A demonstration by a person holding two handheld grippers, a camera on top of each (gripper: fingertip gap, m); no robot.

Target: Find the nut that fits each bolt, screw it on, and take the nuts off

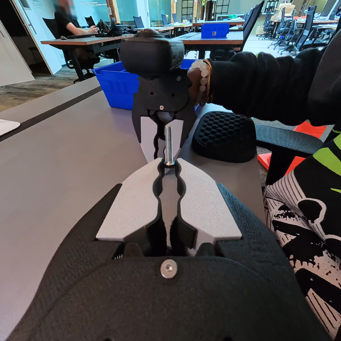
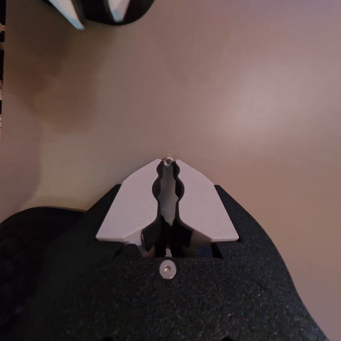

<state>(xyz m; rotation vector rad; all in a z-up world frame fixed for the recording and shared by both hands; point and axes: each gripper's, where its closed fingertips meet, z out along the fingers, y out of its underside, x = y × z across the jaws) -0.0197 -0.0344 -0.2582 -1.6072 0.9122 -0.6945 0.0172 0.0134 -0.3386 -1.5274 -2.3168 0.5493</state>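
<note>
We see the left tool (image 1: 168,163) clamped on the head end of a silver bolt (image 1: 168,144), whose threaded shank stands upright, its free tip pointing up. In the left wrist view the right tool (image 1: 163,147) hangs point-down just behind the bolt, held by a hand (image 1: 193,86) in a dark sleeve; its tips sit low beside the shank, near the bolt's head, not above its tip.

In the right wrist view the right tool (image 2: 168,161) is closed on a small silver nut (image 2: 167,162), gripped at the very tips with its bore facing the camera, over the bare grey surface (image 2: 239,92). The left tool's white fingers (image 2: 73,14) show blurred at the upper left, so the bolt lies off to that side.

We judge that the coming move turns on raising the nut above the bolt's tip and bringing its bore in line with the vertical shank. A blue bin (image 1: 114,86) and a black padded rest (image 1: 224,136) stand behind on the surface.
</note>
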